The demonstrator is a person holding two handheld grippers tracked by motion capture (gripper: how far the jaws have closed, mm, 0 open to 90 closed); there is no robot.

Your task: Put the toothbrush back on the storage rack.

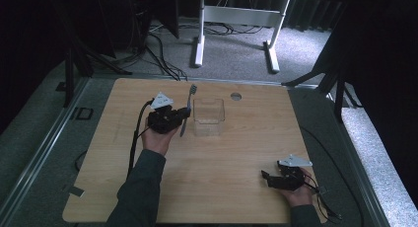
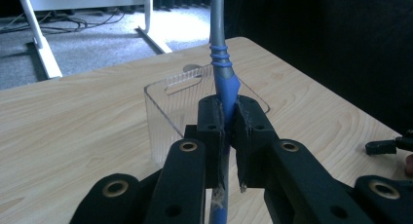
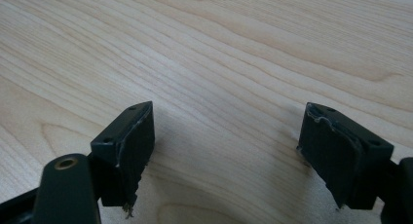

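One toothbrush (image 2: 223,73) is clamped upright in the left gripper (image 1: 170,119), just beside the clear bin (image 1: 209,111). Risk: a thin handle may twist or slip. Right gripper (image 1: 272,178) rests wide apart on the counter (image 1: 222,158).

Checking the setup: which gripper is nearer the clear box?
Left. The left gripper, shut on a toothbrush, is just beside the clear box. The right gripper, open, sits far off at the table's near right corner.
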